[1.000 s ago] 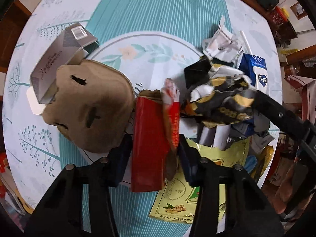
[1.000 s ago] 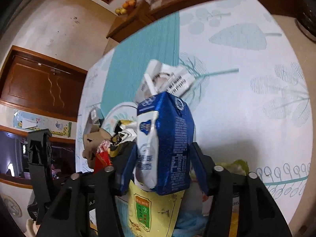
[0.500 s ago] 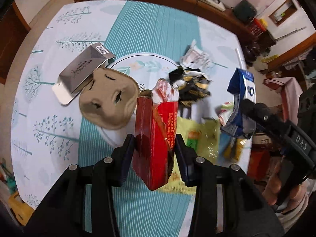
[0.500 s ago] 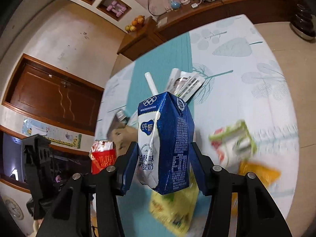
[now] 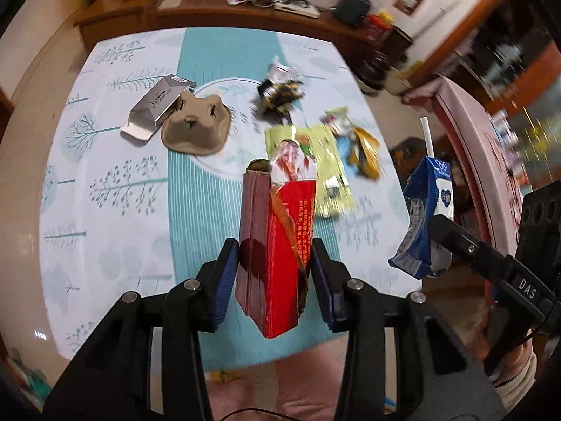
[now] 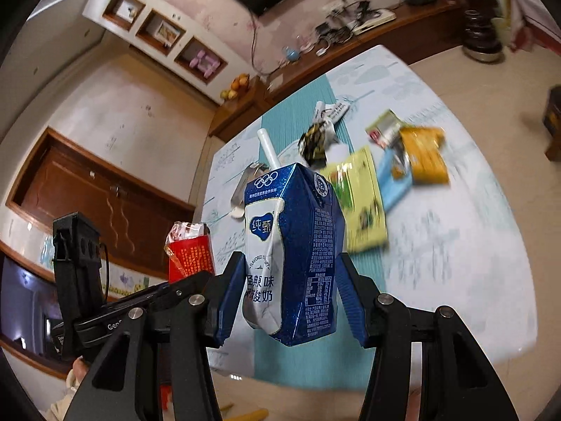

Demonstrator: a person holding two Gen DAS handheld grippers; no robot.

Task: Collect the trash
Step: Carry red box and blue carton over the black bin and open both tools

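Observation:
My left gripper point(image 5: 275, 266) is shut on a torn red carton point(image 5: 273, 245), held upright above the near edge of the table. The right gripper point(image 6: 285, 294) is shut on a blue milk carton point(image 6: 298, 245) with a white straw point(image 6: 267, 147). That blue milk carton point(image 5: 426, 217) hangs at the right of the left wrist view, past the table's side. From the right wrist view the red carton point(image 6: 191, 249) shows at the left.
On the teal tablecloth point(image 5: 196, 217) lie a silver box point(image 5: 156, 103), a brown paper cup holder point(image 5: 196, 124), a black-and-yellow crumpled wrapper point(image 5: 280, 93), a green packet point(image 5: 326, 172) and an orange wrapper point(image 5: 366, 156). A wooden sideboard point(image 5: 210, 10) runs behind the table.
Both grippers have lifted up and drawn back from the trash pile with their cartons. The table now looks smaller and farther away in both views.

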